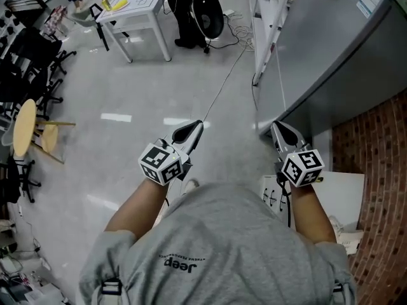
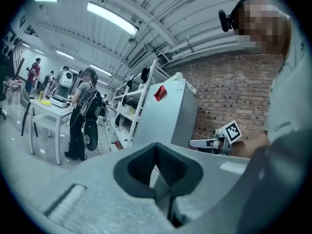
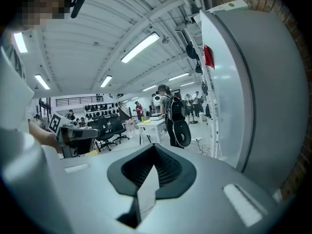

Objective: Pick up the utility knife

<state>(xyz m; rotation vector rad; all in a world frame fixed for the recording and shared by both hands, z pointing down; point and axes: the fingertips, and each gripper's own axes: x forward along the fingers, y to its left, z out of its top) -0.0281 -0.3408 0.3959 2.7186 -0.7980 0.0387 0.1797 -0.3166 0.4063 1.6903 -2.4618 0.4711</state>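
Note:
No utility knife shows in any view. In the head view my left gripper (image 1: pixel 194 128) and right gripper (image 1: pixel 277 128) are held out side by side above the grey floor, in front of the person's grey shirt. Both point forward, almost level. The left gripper view shows its jaws (image 2: pixel 156 146) meeting at the tip with nothing between them, and the right gripper (image 2: pixel 210 143) off to its right. In the right gripper view the jaws (image 3: pixel 154 148) are also closed and empty, with the left gripper (image 3: pixel 78 133) at the left.
A tall grey cabinet (image 1: pixel 331 49) and a brick wall (image 1: pixel 381 170) stand close on the right, with a white shelving rack (image 1: pixel 270 18) beyond. A white table (image 1: pixel 137 8) with a person (image 1: pixel 191 11) beside it lies ahead. A wooden stool (image 1: pixel 25 129) and black chairs (image 1: pixel 32 56) are at the left.

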